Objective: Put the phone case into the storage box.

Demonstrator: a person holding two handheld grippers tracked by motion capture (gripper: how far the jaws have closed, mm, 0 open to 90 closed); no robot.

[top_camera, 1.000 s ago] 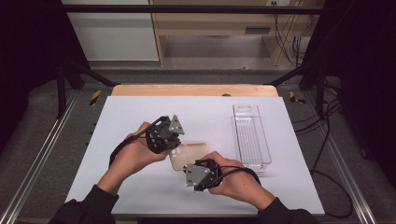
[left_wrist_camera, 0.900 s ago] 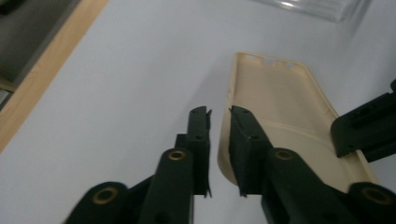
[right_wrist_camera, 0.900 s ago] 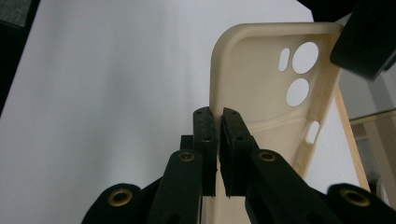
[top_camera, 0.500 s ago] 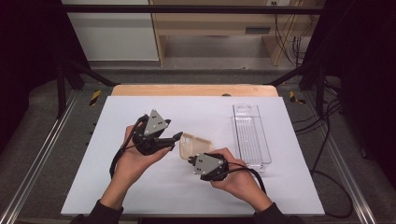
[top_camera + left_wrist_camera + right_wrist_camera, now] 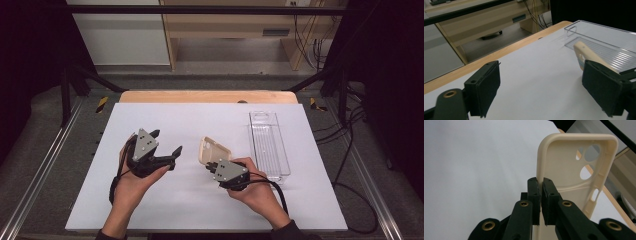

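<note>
Right hand-held gripper [image 5: 540,195], unbranded (blank) phone case [image 5: 564,167]

Desk [image 5: 150,200]: lying white-topped, a wooden edge showing at 12 o'clock.
Floor [image 5: 50,115]: stretching grey beyond it.
Cabinet [image 5: 235,25]: standing wooden at 12 o'clock.
Cables [image 5: 310,45]: hanging at 1 o'clock.

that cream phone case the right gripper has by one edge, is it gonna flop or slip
The phone case looks like a thin open shell with camera cutouts, so probably light and a bit bendy. It holds its shape upright from the right gripper, so likely not floppy. The pinch is only on one side wall; the smooth plastic could pivot or slip if bumped.
</note>
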